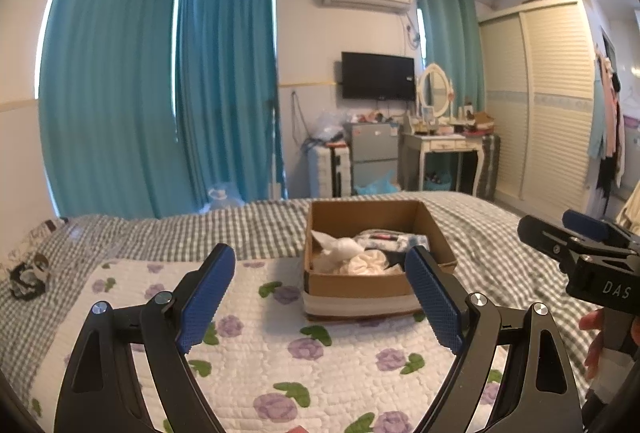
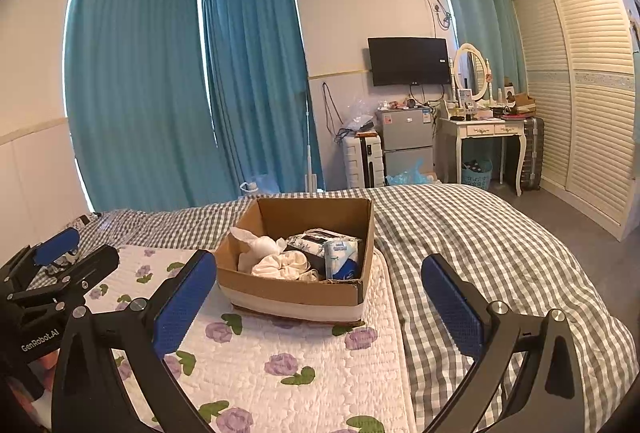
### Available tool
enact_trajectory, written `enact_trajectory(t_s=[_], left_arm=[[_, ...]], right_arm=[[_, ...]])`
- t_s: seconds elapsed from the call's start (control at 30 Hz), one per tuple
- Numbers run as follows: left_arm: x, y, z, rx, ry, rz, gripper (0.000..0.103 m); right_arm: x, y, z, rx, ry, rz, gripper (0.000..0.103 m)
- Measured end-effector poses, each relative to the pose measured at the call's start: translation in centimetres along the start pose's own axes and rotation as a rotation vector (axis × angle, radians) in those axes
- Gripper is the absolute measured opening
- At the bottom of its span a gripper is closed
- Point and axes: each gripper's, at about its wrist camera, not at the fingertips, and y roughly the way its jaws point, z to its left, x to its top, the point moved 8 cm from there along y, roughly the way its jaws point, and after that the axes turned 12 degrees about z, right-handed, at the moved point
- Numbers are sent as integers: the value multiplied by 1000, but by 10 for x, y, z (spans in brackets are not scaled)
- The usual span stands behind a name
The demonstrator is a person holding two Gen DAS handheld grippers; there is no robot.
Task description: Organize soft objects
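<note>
In front of me I see a bed (image 2: 460,233) covered with a grey and white checked duvet (image 1: 260,229). On top of the duvet lies a white quilted mat with purple flowers and green leaves (image 2: 280,365), spread over the near part of the bed. A brown cardboard box (image 2: 296,293) stands on the far end of this mat, open at the top, with a white band along its lower wall. At the far left of the bed, in the left wrist view, a small black and white object (image 1: 28,275) lies on the checked duvet; I cannot tell what it is.
</note>
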Motion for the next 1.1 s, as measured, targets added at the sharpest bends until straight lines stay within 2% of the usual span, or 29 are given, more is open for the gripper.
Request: enact_trajectory(t_s=[1.1], left_arm=[[-5,-4,-1,3,4,9,88]], right_arm=[[-5,4,1,9,-11,10,103]])
